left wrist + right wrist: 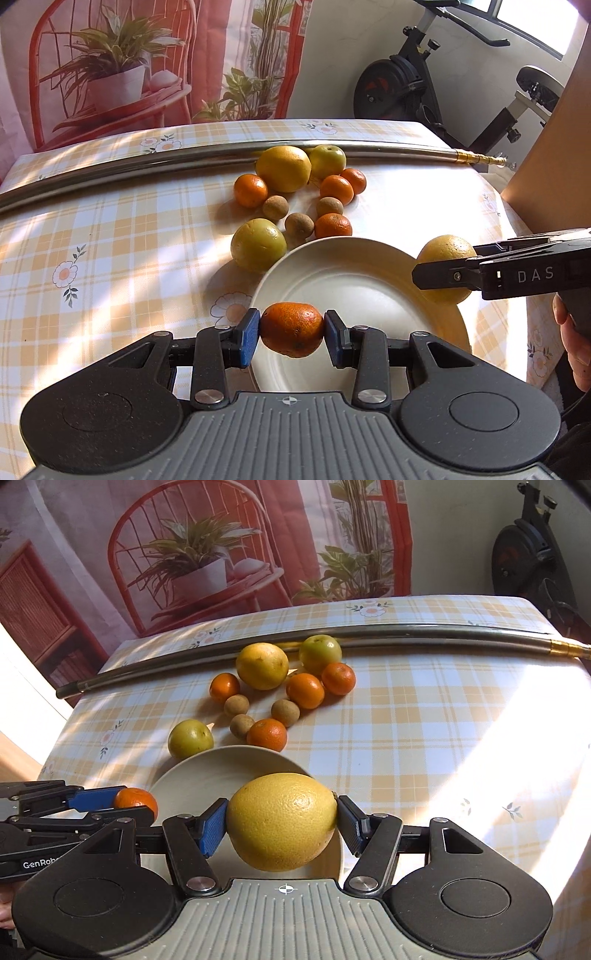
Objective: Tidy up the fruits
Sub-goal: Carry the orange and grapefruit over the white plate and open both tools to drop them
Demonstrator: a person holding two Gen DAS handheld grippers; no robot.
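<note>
My left gripper (291, 330) is shut on a small tangerine (292, 328), held over the near part of a white plate (354, 280). My right gripper (282, 821) is shut on a large yellow citrus fruit (281, 821) above the plate's (221, 768) right rim; in the left wrist view this fruit (445, 251) shows behind the right gripper's fingers (443, 275). Beyond the plate lie loose fruits: several tangerines (333, 226), three small brown round fruits (299, 224), two greenish-yellow fruits (258, 244) and a big yellow one (283, 168).
The table carries a yellow checked cloth (110, 240). A long metal pole (184, 157) lies across it behind the fruits. A brown board (546, 147) stands at the right, an exercise bike (413, 81) behind the table. A hand (569, 332) shows at the right edge.
</note>
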